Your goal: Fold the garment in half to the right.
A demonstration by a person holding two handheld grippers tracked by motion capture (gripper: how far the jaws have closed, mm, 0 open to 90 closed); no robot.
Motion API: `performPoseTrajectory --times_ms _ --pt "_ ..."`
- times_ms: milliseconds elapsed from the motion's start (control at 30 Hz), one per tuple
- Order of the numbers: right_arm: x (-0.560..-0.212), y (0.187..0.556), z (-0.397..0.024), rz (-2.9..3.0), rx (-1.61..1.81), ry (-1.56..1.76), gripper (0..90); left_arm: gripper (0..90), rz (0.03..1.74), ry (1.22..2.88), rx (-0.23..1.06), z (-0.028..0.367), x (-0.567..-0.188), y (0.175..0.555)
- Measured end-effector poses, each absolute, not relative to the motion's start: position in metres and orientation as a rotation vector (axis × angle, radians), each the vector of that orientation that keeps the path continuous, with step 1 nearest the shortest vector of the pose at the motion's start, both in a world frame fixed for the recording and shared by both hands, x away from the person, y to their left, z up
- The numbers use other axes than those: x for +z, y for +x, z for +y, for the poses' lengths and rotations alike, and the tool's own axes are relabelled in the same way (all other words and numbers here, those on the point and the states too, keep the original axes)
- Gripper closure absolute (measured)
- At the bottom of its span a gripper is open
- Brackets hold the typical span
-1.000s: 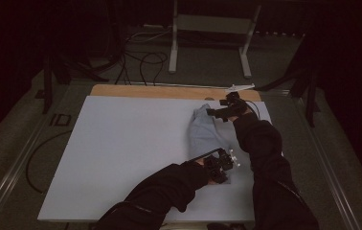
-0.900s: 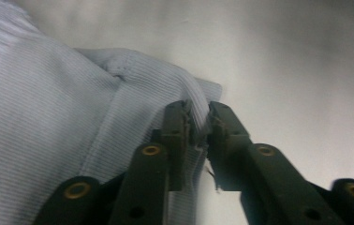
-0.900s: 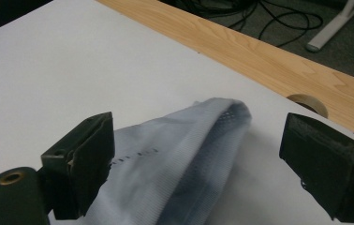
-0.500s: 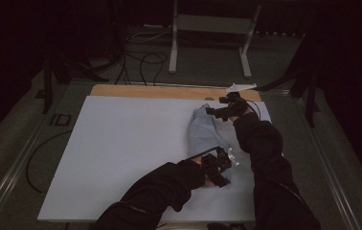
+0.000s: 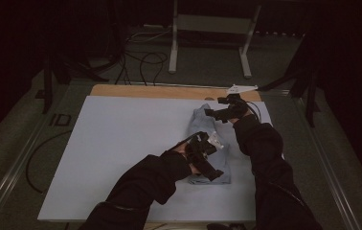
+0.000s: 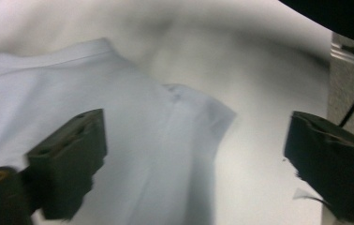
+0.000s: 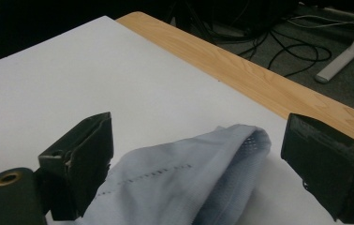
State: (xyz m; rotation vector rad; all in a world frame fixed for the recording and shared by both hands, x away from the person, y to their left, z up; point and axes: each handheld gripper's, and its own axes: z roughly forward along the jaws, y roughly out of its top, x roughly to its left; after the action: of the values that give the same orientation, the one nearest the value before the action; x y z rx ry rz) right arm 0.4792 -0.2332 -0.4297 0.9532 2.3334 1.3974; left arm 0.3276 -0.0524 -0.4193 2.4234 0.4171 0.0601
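Note:
A light blue garment (image 5: 203, 122) lies folded lengthwise on the right part of the white table top (image 5: 121, 143). My left gripper (image 5: 212, 171) hovers over its near end. In the left gripper view, the left gripper (image 6: 196, 119) has just been opening its jaws, which stand wide apart above the cloth (image 6: 119, 117) without gripping it. My right gripper (image 5: 211, 114) is at the garment's far end. Its jaws, in the right gripper view (image 7: 201, 122), are spread, with a raised fold of the garment (image 7: 184, 187) lying loose between them.
A wooden strip (image 7: 240, 65) runs along the table's far edge. Beyond it are floor cables (image 5: 141, 57) and a metal stand (image 5: 208, 28). The person's black sleeves (image 5: 265, 158) reach over the near right of the table. White surface stretches to the left of the garment.
My left gripper has lifted and shifted a little left from the garment's near end, and its jaws have spread apart. The right gripper has stayed where it was.

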Motion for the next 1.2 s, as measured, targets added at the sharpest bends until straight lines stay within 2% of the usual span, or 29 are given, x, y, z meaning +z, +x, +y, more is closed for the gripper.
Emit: performPoseTrajectory --times_ms 33,67,233,667,1200 --pt "-0.429 0.477 -0.232 2.336 1.399 0.948 9.4 0.7 0.427 2.418 0.067 -0.050 -0.419 0.329" --pt "-0.429 0.476 -0.232 2.337 1.400 0.944 9.4 0.3 0.439 2.394 0.068 -0.045 -0.418 0.330" --pt "-0.428 0.465 -0.225 2.366 1.425 0.914 9.5 0.1 0.417 2.367 0.121 -0.028 -0.417 0.336" --pt "-0.431 0.435 -0.217 2.403 1.439 0.840 9.4 0.1 0.483 2.274 0.094 0.030 -0.417 0.351" --pt "-0.428 0.384 -0.226 2.355 1.533 0.798 9.5 0.1 0.496 2.206 0.185 0.089 -0.415 0.341"
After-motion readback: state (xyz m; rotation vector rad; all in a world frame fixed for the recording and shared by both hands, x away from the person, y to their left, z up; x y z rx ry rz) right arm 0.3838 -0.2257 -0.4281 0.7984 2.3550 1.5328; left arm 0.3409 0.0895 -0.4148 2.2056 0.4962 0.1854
